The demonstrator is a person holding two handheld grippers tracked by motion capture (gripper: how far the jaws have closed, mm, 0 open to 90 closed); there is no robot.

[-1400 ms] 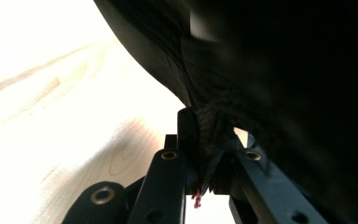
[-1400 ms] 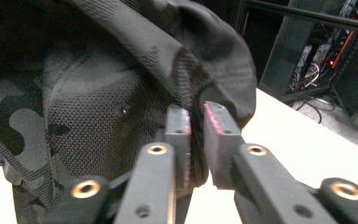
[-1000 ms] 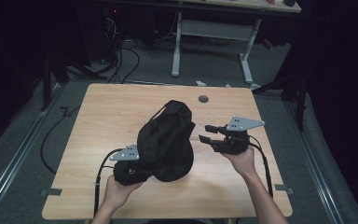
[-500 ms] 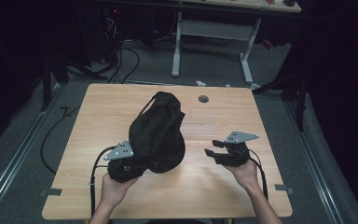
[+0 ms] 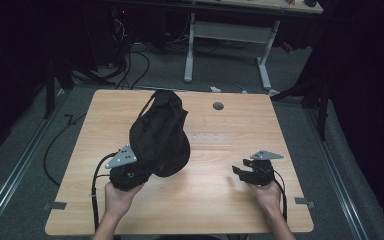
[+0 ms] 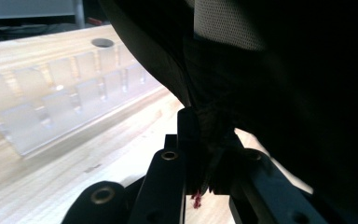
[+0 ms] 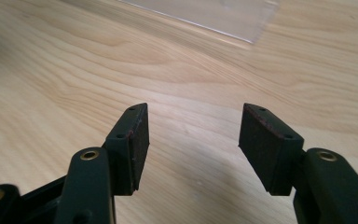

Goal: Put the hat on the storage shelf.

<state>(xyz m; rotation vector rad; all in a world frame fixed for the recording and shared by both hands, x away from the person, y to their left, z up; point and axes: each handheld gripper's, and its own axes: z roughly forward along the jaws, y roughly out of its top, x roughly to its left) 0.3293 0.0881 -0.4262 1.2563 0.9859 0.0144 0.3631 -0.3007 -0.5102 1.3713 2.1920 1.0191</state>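
Left gripper [image 5: 130, 172]: jaws clamped on a fold of the black bag [image 5: 161, 132], which is held tilted above the bench [image 5: 230, 210], left of the bench's round hole [image 5: 218, 106]. Right gripper [image 5: 247, 172]: jaws spread wide, nothing between them, well right of the bag. Clear plastic rack [image 6: 70, 93] lies beside the bag.
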